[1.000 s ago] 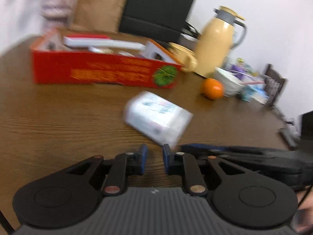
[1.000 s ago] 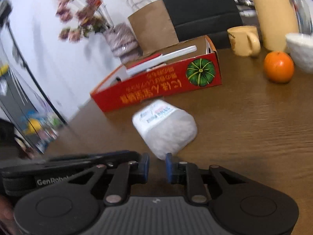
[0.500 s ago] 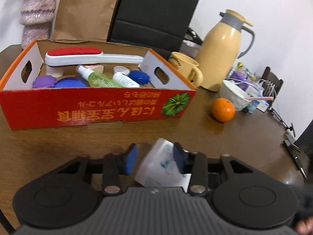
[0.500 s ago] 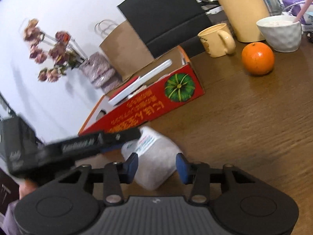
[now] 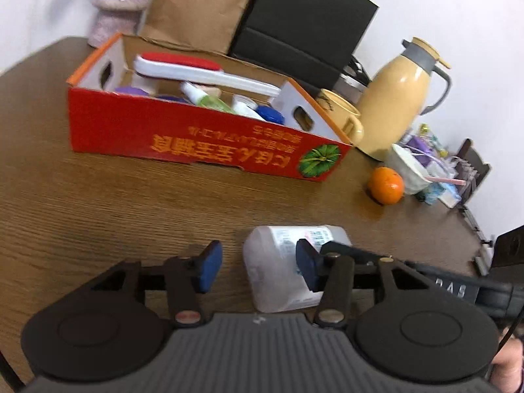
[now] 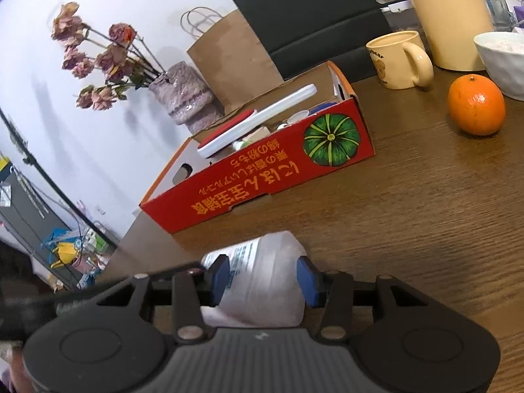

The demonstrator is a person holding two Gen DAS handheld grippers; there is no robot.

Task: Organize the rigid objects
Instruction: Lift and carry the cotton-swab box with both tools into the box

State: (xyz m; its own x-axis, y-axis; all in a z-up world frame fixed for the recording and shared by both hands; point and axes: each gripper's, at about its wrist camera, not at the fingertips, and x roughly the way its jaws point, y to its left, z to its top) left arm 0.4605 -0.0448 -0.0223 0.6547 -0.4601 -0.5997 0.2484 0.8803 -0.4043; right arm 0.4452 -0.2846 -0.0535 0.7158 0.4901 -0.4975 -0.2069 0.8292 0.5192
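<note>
A white translucent bottle (image 5: 278,271) (image 6: 262,271) with a printed label lies on its side on the brown wooden table (image 5: 131,203). Both grippers straddle it from opposite sides. My left gripper (image 5: 258,267) has its jaws opening; the bottle sits near the right pad, with a gap at the left pad. My right gripper (image 6: 262,280) is also opening, its blue pads close beside the bottle's sides. Behind the bottle stands a red cardboard box (image 5: 196,137) (image 6: 262,183) holding a white and red brush (image 5: 196,68), small bottles and blue lids.
A beige thermos (image 5: 393,108), a cream mug (image 6: 399,59), an orange (image 6: 476,104) and a white bowl (image 5: 409,170) stand to the right. A paper bag (image 6: 229,59), a black bag (image 5: 304,23) and a vase of dried flowers (image 6: 183,95) are behind the box.
Both grippers went from shut to open and moved forward, so the bottle that lay ahead of the fingertips now lies between both pairs of fingers.
</note>
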